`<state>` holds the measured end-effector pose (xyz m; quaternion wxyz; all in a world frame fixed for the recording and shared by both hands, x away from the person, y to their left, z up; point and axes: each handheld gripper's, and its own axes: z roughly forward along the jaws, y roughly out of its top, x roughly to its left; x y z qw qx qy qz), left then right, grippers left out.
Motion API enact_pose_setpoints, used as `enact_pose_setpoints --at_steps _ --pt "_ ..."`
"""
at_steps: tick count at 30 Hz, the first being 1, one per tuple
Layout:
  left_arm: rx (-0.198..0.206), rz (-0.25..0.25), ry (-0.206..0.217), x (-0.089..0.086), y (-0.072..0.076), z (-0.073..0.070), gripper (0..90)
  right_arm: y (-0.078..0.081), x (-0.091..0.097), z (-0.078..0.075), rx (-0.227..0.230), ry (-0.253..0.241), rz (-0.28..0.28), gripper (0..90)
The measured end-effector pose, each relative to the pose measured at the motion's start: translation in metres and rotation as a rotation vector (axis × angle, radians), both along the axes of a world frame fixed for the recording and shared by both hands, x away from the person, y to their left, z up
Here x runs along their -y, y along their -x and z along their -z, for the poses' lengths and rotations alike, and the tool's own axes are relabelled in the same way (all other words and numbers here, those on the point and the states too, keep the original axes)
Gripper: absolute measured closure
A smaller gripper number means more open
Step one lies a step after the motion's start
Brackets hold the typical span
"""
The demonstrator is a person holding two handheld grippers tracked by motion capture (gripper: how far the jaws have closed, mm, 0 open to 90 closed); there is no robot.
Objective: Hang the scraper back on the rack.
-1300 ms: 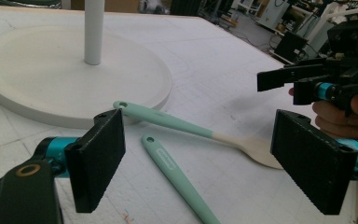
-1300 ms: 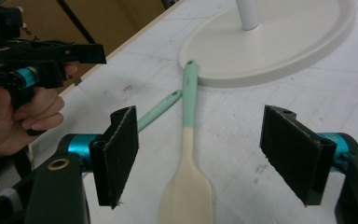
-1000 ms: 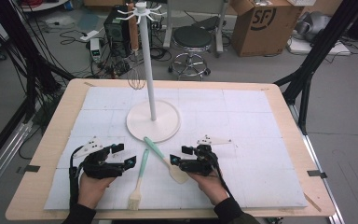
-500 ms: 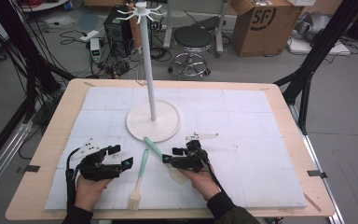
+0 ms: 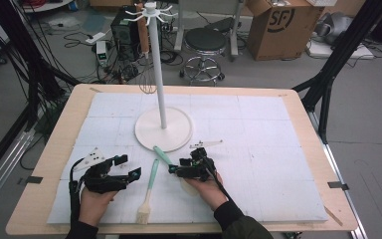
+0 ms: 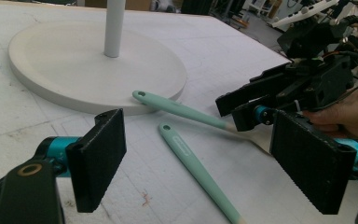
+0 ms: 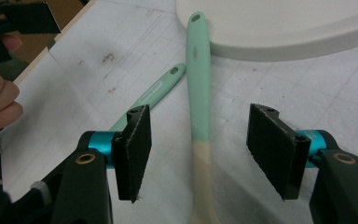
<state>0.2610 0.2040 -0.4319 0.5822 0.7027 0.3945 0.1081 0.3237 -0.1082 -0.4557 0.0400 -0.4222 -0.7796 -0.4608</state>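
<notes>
Mint-green silicone makes up the handles of both utensils lying on the white foam mat (image 5: 258,149) that covers the wooden table (image 5: 59,149).

The spatula (image 5: 162,155) lies just near of the round white base (image 5: 164,130) of the hook stand (image 5: 154,59). Its long axis runs on a slant: the handle end with the hanging hole points far and left, its tip touching or almost touching the base rim, and the cream-coloured blade end points near and right, under the right gripper (image 5: 175,170). In the right gripper view the spatula (image 7: 199,84) runs straight up the middle, between the two black pads, where the green handle meets the cream part. The jaws have just been closing on it, yet a clear gap shows on each side, so the right gripper is not yet clamped on anything.

The basting brush (image 5: 148,189) lies left of the spatula, close but apart from it. Its long axis runs nearly straight near to far, leaning slightly right at the far end, with the holed handle tip pointing far toward the stand base and the pale bristles at the near end.

The left gripper (image 5: 129,167) sits left of the brush, resting low over the mat, its jaws spread wide with nothing between them. In the left gripper view both handles (image 6: 182,109) (image 6: 196,172) lie beyond its pads.
</notes>
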Motion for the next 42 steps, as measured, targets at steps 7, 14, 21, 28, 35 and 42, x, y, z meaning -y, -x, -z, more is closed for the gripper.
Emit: enact_pose_setpoints --at_steps 7,14,21,28,35,42 --pt "-0.008 -0.005 0.023 -0.001 0.000 0.000 19.6 -0.001 -0.003 0.002 0.005 0.015 -0.014 41.5" --pt "-0.011 -0.004 0.023 -0.001 0.000 0.000 19.8 0.002 -0.009 0.001 0.009 0.026 -0.048 45.2" --pt "-0.016 -0.003 0.038 -0.002 0.000 0.000 19.9 0.003 -0.013 0.000 0.029 0.057 -0.054 46.9" --pt "-0.024 0.003 0.045 -0.002 -0.001 0.000 19.9 0.005 -0.017 -0.001 0.078 0.128 -0.051 56.3" --pt "-0.022 0.003 0.043 0.000 0.000 0.000 20.0 0.004 -0.017 -0.001 0.090 0.161 -0.035 69.1" --pt "-0.022 0.004 0.047 0.001 0.000 -0.001 20.9 0.001 -0.019 -0.003 0.083 0.203 -0.040 75.6"
